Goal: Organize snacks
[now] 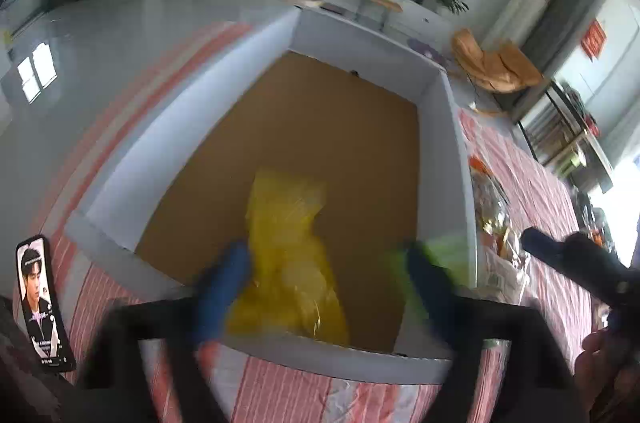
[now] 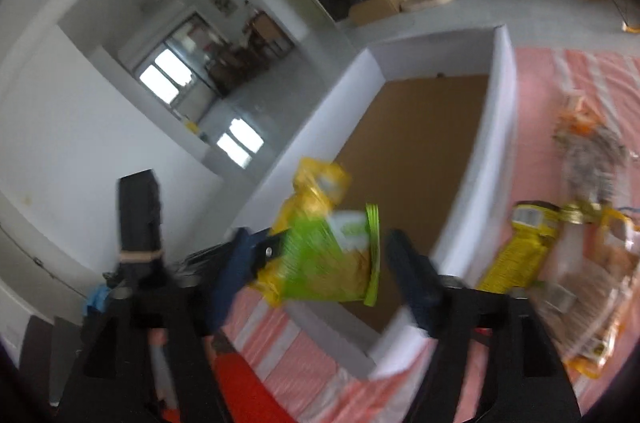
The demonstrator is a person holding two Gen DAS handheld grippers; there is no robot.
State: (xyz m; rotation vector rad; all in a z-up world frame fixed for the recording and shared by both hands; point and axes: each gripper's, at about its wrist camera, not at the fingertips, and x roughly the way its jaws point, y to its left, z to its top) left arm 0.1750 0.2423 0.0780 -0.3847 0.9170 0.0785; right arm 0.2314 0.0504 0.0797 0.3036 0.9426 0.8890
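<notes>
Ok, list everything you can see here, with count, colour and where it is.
box: one, white walls, brown floor, on the striped cloth
yellow snack bag: one, inside the box, near wall
green snack bag: one, green and yellow, at the box's near right corner, blurred
snack pile: several, yellow, orange, clear, on the cloth right of the box
cloth: one, pink and white stripes
phone: one, black, screen lit, left of the box
left gripper: blue fingers, open
right gripper: blue fingers, open

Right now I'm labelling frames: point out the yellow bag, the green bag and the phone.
yellow bag (image 1: 286,255), left wrist view, middle of bag.
green bag (image 2: 332,263), right wrist view, bag's front.
phone (image 1: 38,299), left wrist view, screen.
</notes>
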